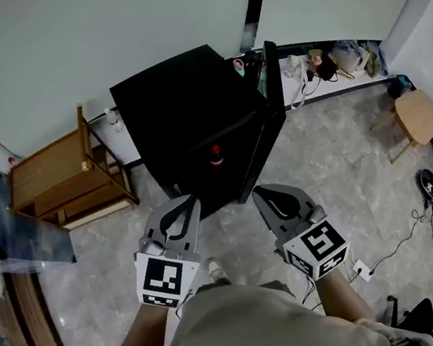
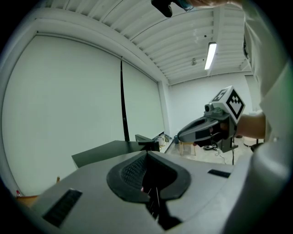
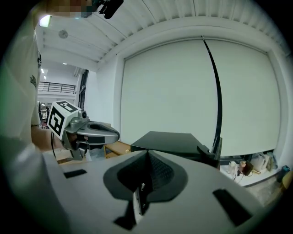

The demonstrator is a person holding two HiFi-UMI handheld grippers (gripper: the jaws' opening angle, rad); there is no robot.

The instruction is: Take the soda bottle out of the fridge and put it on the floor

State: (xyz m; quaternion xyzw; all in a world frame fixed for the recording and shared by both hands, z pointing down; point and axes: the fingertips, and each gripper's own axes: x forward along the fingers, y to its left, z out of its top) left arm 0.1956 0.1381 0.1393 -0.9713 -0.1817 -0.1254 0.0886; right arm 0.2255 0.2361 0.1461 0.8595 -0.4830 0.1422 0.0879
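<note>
Nothing done yet: bottle [image 1: 215,157] to lift from open fridge [image 1: 180,108], then onto floor [image 1: 330,156]. Left gripper [image 1: 186,207] and right gripper [image 1: 263,195] closed, empty.

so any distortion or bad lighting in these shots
Head view: fisheye curves the walls; the black box-shaped fridge is so dark that only the red bottle cap shows. Left gripper view: round black vignette, white ceiling tube light blown out. Right gripper view: same vignette, edges bent.

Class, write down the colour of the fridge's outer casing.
The fridge is black, which shows best in the head view.
</note>
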